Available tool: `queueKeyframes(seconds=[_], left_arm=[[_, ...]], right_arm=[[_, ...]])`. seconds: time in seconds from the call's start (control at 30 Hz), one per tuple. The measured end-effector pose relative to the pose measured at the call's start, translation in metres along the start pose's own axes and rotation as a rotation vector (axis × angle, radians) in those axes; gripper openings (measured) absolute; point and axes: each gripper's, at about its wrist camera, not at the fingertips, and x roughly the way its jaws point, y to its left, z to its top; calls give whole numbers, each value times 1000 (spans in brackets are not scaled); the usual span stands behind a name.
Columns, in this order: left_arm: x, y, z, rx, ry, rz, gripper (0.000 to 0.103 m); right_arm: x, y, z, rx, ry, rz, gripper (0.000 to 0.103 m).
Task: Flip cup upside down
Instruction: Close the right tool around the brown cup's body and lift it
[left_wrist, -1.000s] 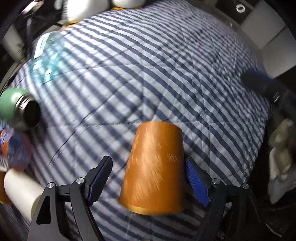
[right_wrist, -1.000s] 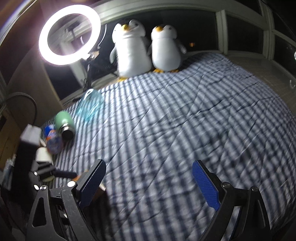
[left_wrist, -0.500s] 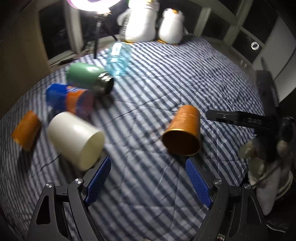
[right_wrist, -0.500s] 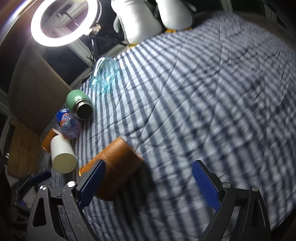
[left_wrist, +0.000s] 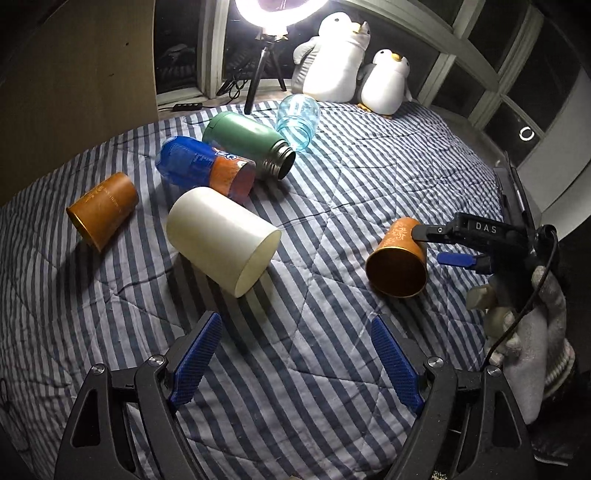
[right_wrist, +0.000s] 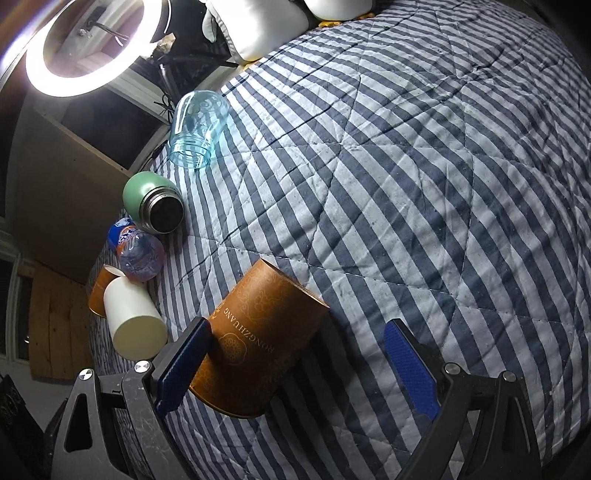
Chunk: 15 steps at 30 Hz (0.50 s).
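Observation:
An orange-brown paper cup (left_wrist: 399, 264) lies on its side on the striped quilt (left_wrist: 332, 177), its open mouth toward the left wrist camera. In the right wrist view the same cup (right_wrist: 258, 339) lies between the jaws, resting against the left finger, with a wide gap to the right finger. My right gripper (right_wrist: 295, 365) is open around it; it also shows in the left wrist view (left_wrist: 447, 247) beside the cup. My left gripper (left_wrist: 295, 365) is open and empty, well in front of the cup.
Lying on the quilt at left: a white cup (left_wrist: 221, 240), a second orange cup (left_wrist: 103, 210), a blue-orange bottle (left_wrist: 207, 170), a green flask (left_wrist: 251, 144) and a blue glass jar (left_wrist: 299, 118). Two plush penguins (left_wrist: 343, 59) and a ring light (right_wrist: 88, 48) stand at the back.
The left gripper let go of the orange cup and drew back; the cup now lies on its side. The right gripper moved down and around the cup.

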Motion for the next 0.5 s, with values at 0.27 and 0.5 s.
queueKeyframes(seconds=[0.27, 0.5], left_arm=[[-1, 5, -3, -20, -13, 6, 85], [-4, 15, -13, -61, -33, 40, 85]], right_arm=[[27, 4, 13, 43, 82, 55, 92], [40, 17, 14, -35, 115, 99, 78]])
